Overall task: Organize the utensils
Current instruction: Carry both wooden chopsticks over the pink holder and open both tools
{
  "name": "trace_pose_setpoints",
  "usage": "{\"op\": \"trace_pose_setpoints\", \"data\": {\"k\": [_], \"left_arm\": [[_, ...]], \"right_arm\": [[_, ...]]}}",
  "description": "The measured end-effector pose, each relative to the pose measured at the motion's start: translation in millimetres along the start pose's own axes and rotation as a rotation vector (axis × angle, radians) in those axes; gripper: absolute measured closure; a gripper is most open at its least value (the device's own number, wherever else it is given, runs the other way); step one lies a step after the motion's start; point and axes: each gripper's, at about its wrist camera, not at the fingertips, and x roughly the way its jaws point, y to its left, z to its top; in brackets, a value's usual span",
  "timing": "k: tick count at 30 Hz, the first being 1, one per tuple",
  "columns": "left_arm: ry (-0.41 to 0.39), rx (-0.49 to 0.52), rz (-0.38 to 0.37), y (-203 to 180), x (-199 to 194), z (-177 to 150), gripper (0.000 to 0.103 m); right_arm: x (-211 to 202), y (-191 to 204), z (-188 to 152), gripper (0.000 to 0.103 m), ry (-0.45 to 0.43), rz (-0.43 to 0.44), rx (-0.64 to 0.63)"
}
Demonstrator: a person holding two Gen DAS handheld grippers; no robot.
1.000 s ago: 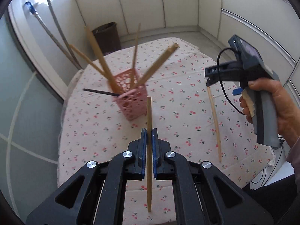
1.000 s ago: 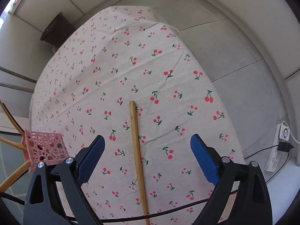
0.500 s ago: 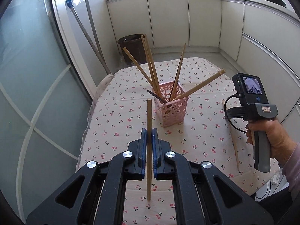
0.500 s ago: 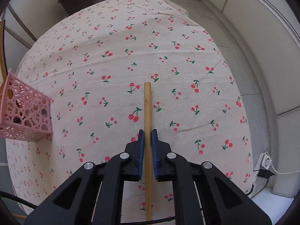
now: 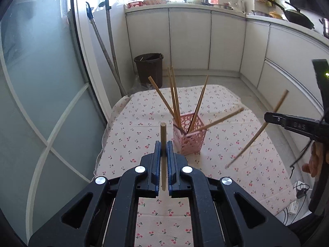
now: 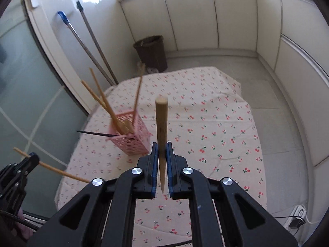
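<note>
So the bench (image 5: 131,135) has a cherry-print cloth (image 6: 216,123) over it, and just a pink holder (image 5: 190,142) sitting on that, chopsticks sticking out.

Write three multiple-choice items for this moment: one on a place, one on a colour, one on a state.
1. Where does the basket stand?
A. on the cherry-print tablecloth
B. on the floor
C. on the counter

2. What colour is the basket?
A. blue
B. pink
C. white

3. How is the right gripper?
A. open, nothing between its jaws
B. shut on nothing
C. shut on a chopstick

Answers: 1 A, the basket sits on the cloth-covered table; 2 B, its lattice walls are pink; 3 C, the jaws clamp the wooden chopstick, which is off the table.
</note>
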Motion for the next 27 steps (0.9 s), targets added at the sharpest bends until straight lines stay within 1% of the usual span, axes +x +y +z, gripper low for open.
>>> {"op": "trace_pose_setpoints", "data": {"k": [6,8,11,14,17,20,21,22,23,25,27], "left_arm": [[-0.086,-0.072,-0.025,9.9,-14.6,50.0,0.098],[-0.108,-0.095,-0.047,10.4,-17.0,67.8,0.098],[-0.152,-0.113,-0.069,6.1,-21.2,94.1,0.098],[-0.18,-0.13,-0.095,-1.7,-15.9,116.5,0.098],[-0.183,-0.141,-0.11,-9.9,0.3,128.1,0.098],[-0.185,-0.149,-0.112,-18.3,27.5,131.6,0.097],[-0.178,-0.151,-0.116,-20.9,41.3,130.2,0.093],[-0.156,-0.154,-0.112,-21.4,51.9,128.6,0.076],[-0.134,-0.17,-0.095,-19.4,60.4,124.6,0.066],[-0.14,-0.214,-0.092,-10.3,59.7,116.5,0.067],[-0.146,-0.218,-0.058,-2.6,49.8,117.4,0.067]], "right_arm": [[-78.3,15.9,39.5,0.095,-0.15,0.107,-0.03],[-99.4,17.9,52.7,0.095,-0.201,0.12,-0.032],[-125.4,18.6,76.7,0.095,-0.272,0.145,-0.022],[-138.6,21.6,98.8,0.095,-0.331,0.157,-0.014],[-133.6,25.1,116.4,0.095,-0.345,0.185,-0.007],[-119.6,30.7,128.5,0.095,-0.354,0.197,-0.007],[-114.2,31.6,131.1,0.095,-0.351,0.205,-0.005],[-106.4,32.1,133.7,0.095,-0.343,0.213,0.002],[-98.8,32.3,134.3,0.095,-0.335,0.216,0.01],[-84.9,32.9,135.2,0.095,-0.324,0.219,0.023],[-70.9,34.6,134.2,0.095,-0.318,0.212,0.029]]}}
